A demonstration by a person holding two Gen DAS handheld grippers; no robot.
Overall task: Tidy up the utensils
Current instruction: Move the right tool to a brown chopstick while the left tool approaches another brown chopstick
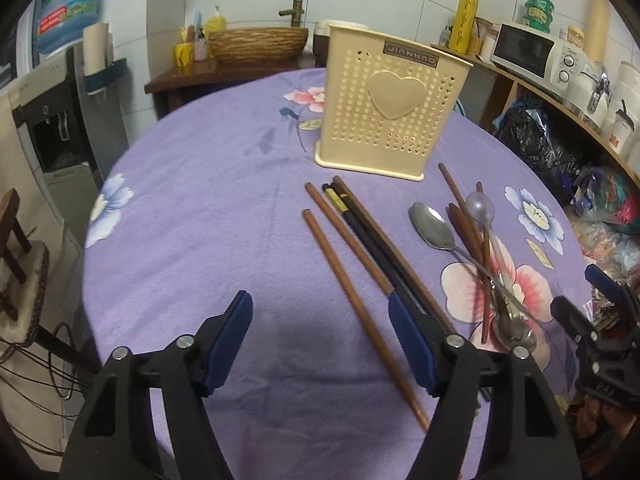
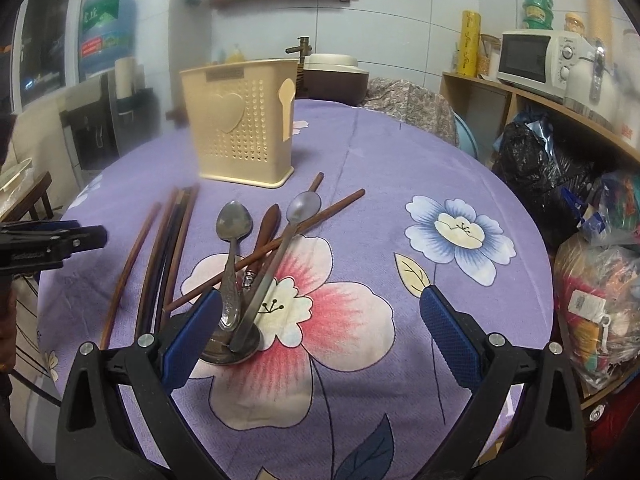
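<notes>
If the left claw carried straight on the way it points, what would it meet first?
Probably the brown chopstick lying between the open left claw fingers on the purple tablecloth; depth is hard to judge here.

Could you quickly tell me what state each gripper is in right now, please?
Left gripper: open, holding nothing, one brown wooden chopstick lying between its blue-padded fingers.
Right gripper: open wide, holding nothing, above the purple floral tablecloth.

A purple floral tablecloth (image 1: 192, 184) covers the round table. At twelve o'clock beyond it sits a woven basket (image 1: 258, 43); at two o'clock a white microwave (image 1: 528, 54) stands on a wooden shelf (image 2: 560, 106); at ten o'clock, a blue water bottle (image 2: 106, 28).
</notes>
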